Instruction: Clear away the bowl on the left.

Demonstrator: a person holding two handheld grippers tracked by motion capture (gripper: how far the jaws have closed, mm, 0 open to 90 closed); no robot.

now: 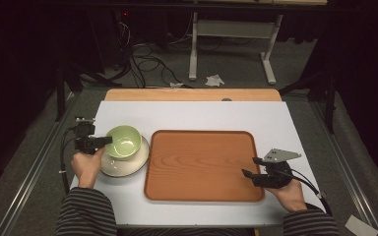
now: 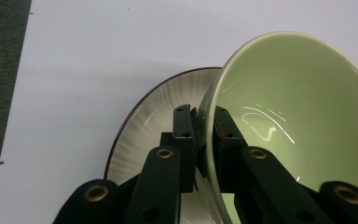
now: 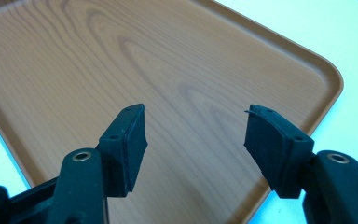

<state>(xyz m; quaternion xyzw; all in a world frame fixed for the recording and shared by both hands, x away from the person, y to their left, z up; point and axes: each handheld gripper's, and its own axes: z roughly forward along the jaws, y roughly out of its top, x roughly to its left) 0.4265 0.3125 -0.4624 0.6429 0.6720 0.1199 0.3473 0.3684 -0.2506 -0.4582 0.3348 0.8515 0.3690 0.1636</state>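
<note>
Pinching the rim of the green bowl (image 2: 303, 107), the left claw (image 2: 204, 135) has one jaw inside the bowl and one jaw outside, pressed tight on the thin wall. The bowl sits tipped on the white plate (image 2: 144, 121) at the left side of the desk (image 1: 197, 115). The plate lies just beside the brown tray (image 1: 202, 164), and its edge looks to touch the tray's rim. The tray has nothing on it. The right claw (image 3: 193, 140) hangs over the near right corner of the tray with its jaws spread wide and nothing between them. So the grab looks done, but the move is not. I think the bowl is meant to go onto the tray. What is left is to lift it off the plate, carry it over, set it down flat, and let go.
</note>
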